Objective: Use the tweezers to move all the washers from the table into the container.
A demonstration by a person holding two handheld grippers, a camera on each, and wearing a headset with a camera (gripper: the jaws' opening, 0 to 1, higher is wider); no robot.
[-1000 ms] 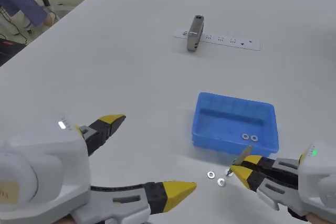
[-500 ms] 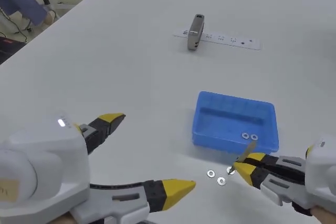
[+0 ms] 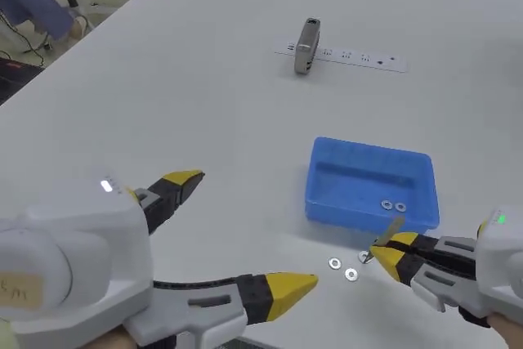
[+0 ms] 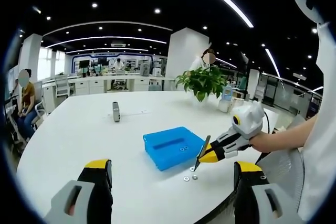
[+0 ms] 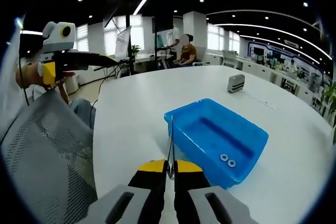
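Head view: right gripper (image 3: 384, 252) jaws clamp tweezers (image 3: 391, 230) beside desk (image 3: 204, 104) washers (image 3: 335, 264); left gripper (image 3: 245, 230) jaws wide apart; likely next, pinch one for the container (image 3: 372, 171).

White-bodied left gripper (image 3: 249, 230) and right gripper (image 3: 382, 249) have black, yellow-tipped jaws.

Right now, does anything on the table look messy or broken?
Nothing looks broken or spilled. Two washers lie in the blue container. A few loose washers lie on the table by its near side, close to the tip of the tweezers. That is only the job not yet finished.
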